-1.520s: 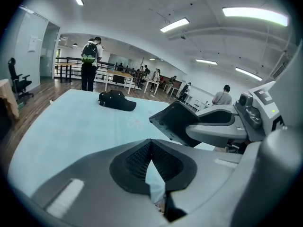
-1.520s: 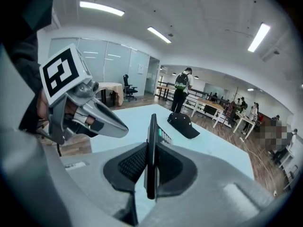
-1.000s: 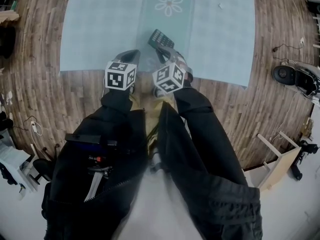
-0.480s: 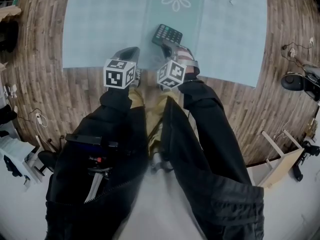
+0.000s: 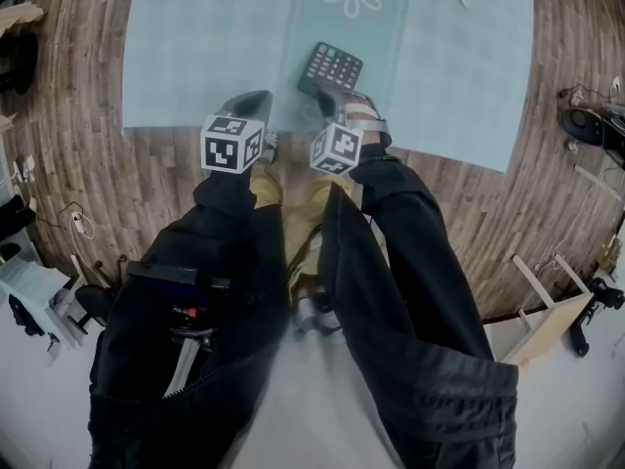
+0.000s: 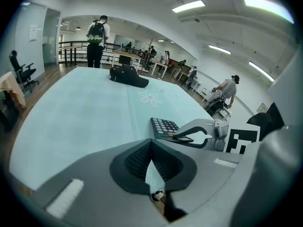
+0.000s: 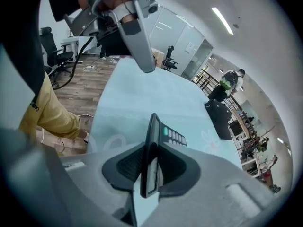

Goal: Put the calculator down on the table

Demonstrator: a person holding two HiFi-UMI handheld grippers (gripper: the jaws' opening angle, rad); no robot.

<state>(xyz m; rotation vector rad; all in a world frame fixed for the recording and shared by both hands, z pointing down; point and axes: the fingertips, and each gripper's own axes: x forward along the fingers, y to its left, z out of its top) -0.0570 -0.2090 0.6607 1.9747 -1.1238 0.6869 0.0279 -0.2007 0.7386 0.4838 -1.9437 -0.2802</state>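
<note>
The step in hand is the release itself. The calculator [image 5: 332,64] lies keys-up on the pale green worktop [image 5: 195,47], close to its near edge and just short of the flower motif, with its near end between the jaws of the right tool [image 5: 328,94]. Those jaws have just been opening. In the right gripper view the calculator stands edge-on between the pads, which look as though they no longer clamp it, so I judge the grip slackened but not cleared. In the left gripper view one jaw sits over the near end and the other under it, and I cannot tell whether that end lies fully flat. The left tool [image 6: 150,145] hangs beside it with its jaws together on nothing, and plays no part. The next move calls for spreading the right jaws wider, then drawing the tool straight back toward the person, low and slow, so that the under jaw slides out without dragging or tipping the calculator.
</note>
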